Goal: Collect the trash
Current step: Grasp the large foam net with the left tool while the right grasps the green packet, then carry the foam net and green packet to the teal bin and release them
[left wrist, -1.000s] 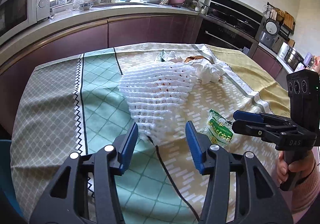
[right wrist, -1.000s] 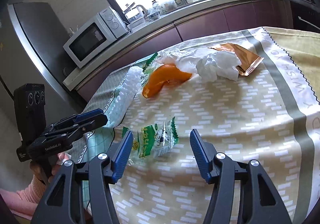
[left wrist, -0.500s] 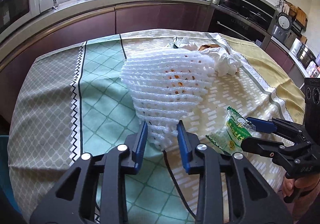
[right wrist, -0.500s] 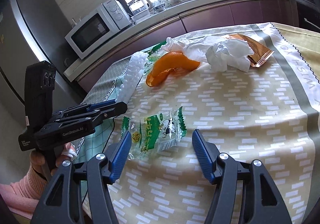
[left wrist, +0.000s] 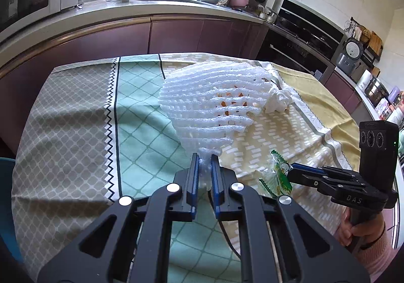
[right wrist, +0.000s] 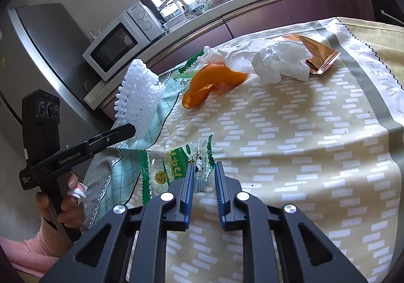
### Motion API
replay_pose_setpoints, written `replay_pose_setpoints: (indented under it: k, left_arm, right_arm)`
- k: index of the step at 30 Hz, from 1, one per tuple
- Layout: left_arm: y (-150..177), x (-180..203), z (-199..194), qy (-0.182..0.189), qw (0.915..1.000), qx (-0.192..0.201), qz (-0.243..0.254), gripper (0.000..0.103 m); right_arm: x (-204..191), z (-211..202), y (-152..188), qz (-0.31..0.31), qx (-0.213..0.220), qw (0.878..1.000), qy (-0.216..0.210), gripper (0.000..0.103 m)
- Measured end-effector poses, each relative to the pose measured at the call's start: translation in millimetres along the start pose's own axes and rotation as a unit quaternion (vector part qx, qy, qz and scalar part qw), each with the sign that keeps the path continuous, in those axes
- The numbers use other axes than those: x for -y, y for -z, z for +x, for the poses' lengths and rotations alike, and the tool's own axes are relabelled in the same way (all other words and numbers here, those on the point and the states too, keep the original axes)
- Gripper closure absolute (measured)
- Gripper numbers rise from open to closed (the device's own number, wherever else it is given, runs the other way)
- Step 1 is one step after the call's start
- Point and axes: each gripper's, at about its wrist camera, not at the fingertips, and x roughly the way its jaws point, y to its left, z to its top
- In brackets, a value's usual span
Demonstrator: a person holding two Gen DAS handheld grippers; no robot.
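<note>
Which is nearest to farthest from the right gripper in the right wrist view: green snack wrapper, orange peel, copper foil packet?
From the right gripper:
1. Green snack wrapper: at the fingertips, slightly left, its edge between them.
2. Orange peel: mid-table, ahead.
3. Copper foil packet: far right, behind the crumpled tissue.

My foam net (left wrist: 209, 108) hides most of the orange peel (right wrist: 214, 82) in left view center; tissue (right wrist: 280, 63) covers the copper wrapper's (right wrist: 318, 54) left part; green packet (right wrist: 176, 169) text too blurry.
</note>
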Motion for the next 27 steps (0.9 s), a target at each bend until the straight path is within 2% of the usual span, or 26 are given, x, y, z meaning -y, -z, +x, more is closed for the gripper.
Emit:
replay_pose_setpoints:
  k: [8, 15, 27]
  left_arm:
    - [5.5, -12.6, -40.6, -0.002, 0.9995, 0.029, -0.008, 0.093]
    - [18.7, -33.6, -76.5, -0.023, 0.9986, 0.046, -0.014, 0.093]
    - [51.2, -108.7, -148.3, -0.085, 0.9922, 0.069, -0.060, 0.093]
  right_arm:
    - [-11.6, -10.1, -3.1, -0.008, 0.013, 1.000, -0.018, 0.092]
    - [-37.0, -8.7, -8.6, -0.031, 0.017, 0.999, -0.039, 0.092]
    - [-98.0, 22.5, -21.8, -0.080, -0.001, 0.993, -0.089, 0.092]
